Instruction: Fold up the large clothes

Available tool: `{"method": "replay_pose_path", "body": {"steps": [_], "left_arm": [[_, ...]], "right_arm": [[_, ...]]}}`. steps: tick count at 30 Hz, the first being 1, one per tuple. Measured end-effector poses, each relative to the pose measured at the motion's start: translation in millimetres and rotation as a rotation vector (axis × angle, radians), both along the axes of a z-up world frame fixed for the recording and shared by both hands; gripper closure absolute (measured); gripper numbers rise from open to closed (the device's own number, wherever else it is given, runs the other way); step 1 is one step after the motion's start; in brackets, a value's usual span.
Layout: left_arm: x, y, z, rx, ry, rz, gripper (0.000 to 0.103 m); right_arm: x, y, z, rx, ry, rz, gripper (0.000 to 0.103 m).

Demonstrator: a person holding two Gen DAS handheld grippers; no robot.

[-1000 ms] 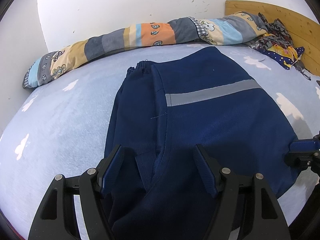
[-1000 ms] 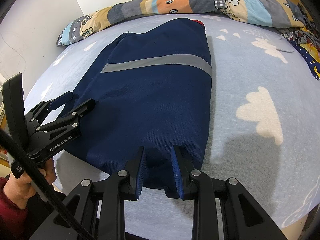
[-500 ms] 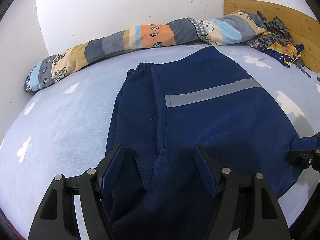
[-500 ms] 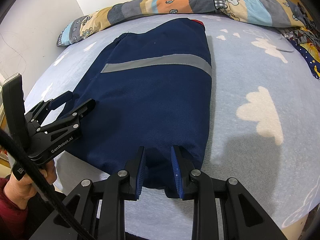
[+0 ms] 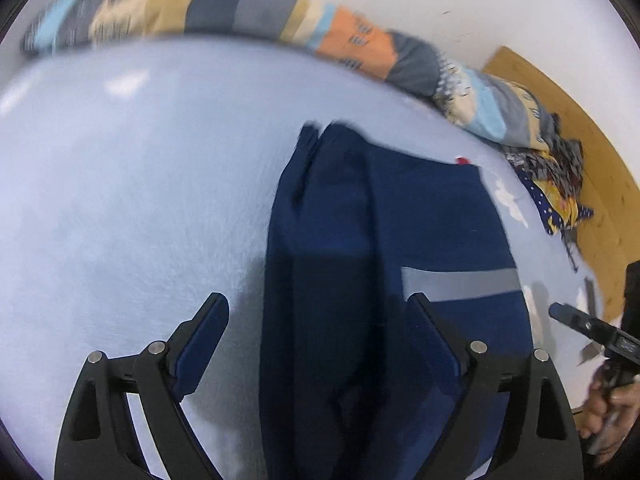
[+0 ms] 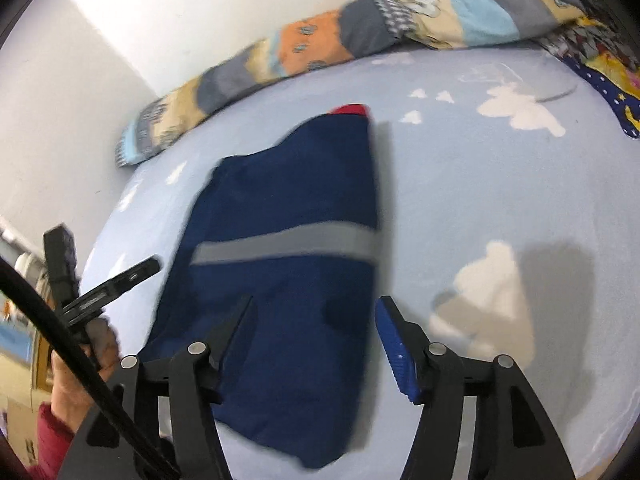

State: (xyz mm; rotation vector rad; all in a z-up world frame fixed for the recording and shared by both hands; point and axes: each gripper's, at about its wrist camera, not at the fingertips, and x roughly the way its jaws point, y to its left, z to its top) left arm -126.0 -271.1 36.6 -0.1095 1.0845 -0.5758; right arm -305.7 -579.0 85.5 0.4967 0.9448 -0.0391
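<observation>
Both sets of fingers stand wide apart and grip nothing. On my left gripper [image 5: 320,344] the jaws have just been opening; the navy garment [image 5: 384,264] passes between and under the fingers [image 5: 202,344], but neither blue pad presses on it. On my right gripper [image 6: 316,344] the jaws have likewise just been opening; the near part of the garment lies between them, free of the right pad [image 6: 396,354], while the left one sits over the cloth and I cannot tell whether it touches.

I read the garment as lying flat on the bed [image 6: 500,200], folded lengthwise into a long panel. Its near hem hangs close to the bed's front edge. A grey reflective stripe [image 6: 288,242] crosses it about midway. At its far end a small patch of red lining [image 6: 352,110] shows.

In the right wrist view I see my left gripper [image 6: 120,280] at the left edge, beside the garment, with the hand [image 6: 84,364] and a red sleeve [image 6: 48,436] below it. In the left wrist view my right gripper [image 5: 580,324] enters at the right edge, beside the stripe.

Farther out, the bed sheet is pale blue with white clouds. A patchwork bolster [image 6: 360,28] lies along the wall [image 6: 160,12] at the far side. A crumpled patterned cloth [image 5: 556,184] sits at the far right, against a wooden headboard [image 5: 592,152]. Both views are motion-blurred.
</observation>
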Motion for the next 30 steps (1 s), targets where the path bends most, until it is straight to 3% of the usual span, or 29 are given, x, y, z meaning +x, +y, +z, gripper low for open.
{"method": "replay_pose_path", "body": {"steps": [5,12,13,15,18,21,23,25,28,30], "left_arm": [[22.6,-16.0,-25.6,-0.009,0.100,-0.043,0.014],[33.4,-35.3,-34.1,-0.005,0.073,-0.091,0.006],[31.4,-36.6,-33.2,-0.005,0.059,-0.109,0.015],[22.1,-48.0,-28.0,0.021,-0.004,-0.163,0.037],[11.5,-56.7,-17.6,0.088,-0.087,-0.170,0.043],[13.2,-56.1,-18.1,0.107,-0.105,-0.137,0.043],[9.8,-59.2,-19.2,0.138,-0.125,-0.136,0.040],[2.4,-62.3,-12.8,0.179,-0.173,-0.137,0.040],[-3.2,-60.9,1.6,0.189,-0.207,-0.128,0.040],[-5.6,-51.5,9.2,0.188,-0.205,-0.125,0.035]], "right_arm": [[46.2,-34.9,-27.8,0.103,0.026,-0.041,0.034],[104.6,-55.2,-71.4,0.263,0.038,-0.034,0.032],[111.9,-54.4,-75.1,0.298,0.026,-0.023,0.033],[128.1,-47.3,-72.8,0.243,0.012,0.004,0.051],[148.5,-23.4,-48.9,0.069,-0.035,0.084,0.063],[161.0,-12.1,-32.6,-0.025,-0.092,0.105,0.064],[169.0,-10.1,-44.2,-0.112,-0.032,0.104,0.063],[169.0,-14.6,-55.4,-0.083,0.008,0.075,0.058],[154.8,-21.2,-37.7,-0.043,-0.002,0.041,0.057],[141.5,-21.9,-24.0,-0.046,-0.007,0.031,0.047]]}}
